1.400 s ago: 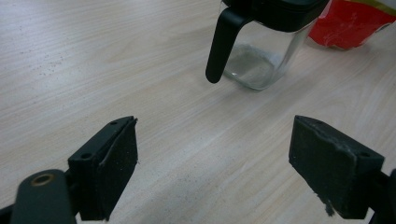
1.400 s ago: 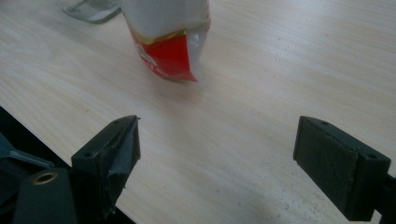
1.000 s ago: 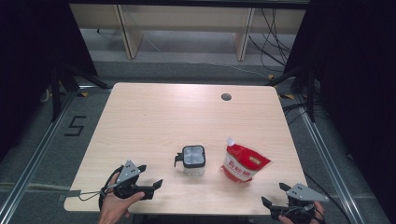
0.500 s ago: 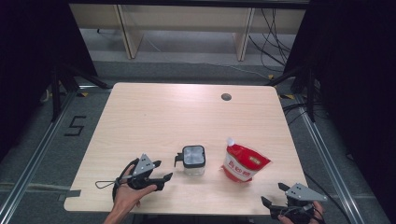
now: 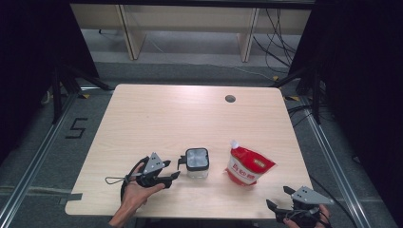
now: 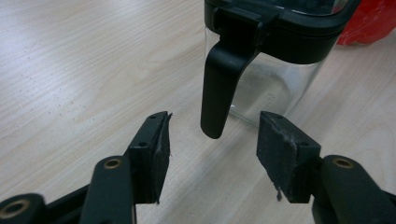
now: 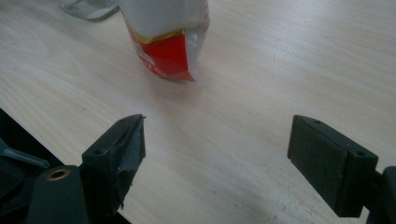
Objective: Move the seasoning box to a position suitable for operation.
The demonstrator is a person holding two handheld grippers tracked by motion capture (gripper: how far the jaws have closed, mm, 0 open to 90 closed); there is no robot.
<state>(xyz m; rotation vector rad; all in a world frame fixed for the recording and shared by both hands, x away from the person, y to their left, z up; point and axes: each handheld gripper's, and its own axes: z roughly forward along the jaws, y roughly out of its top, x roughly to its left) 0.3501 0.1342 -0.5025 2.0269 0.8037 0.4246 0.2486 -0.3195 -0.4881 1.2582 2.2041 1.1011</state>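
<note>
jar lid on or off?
On. The black lid caps the upright clear jar; its rim wraps the glass top.

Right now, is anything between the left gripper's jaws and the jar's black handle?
No. In the left gripper view, only bare table separates the left gripper from the handle of the jar; its jaws, just closing, don't touch it.

left tool just beside jar handle, jaws closing; red pouch nr right.
</note>
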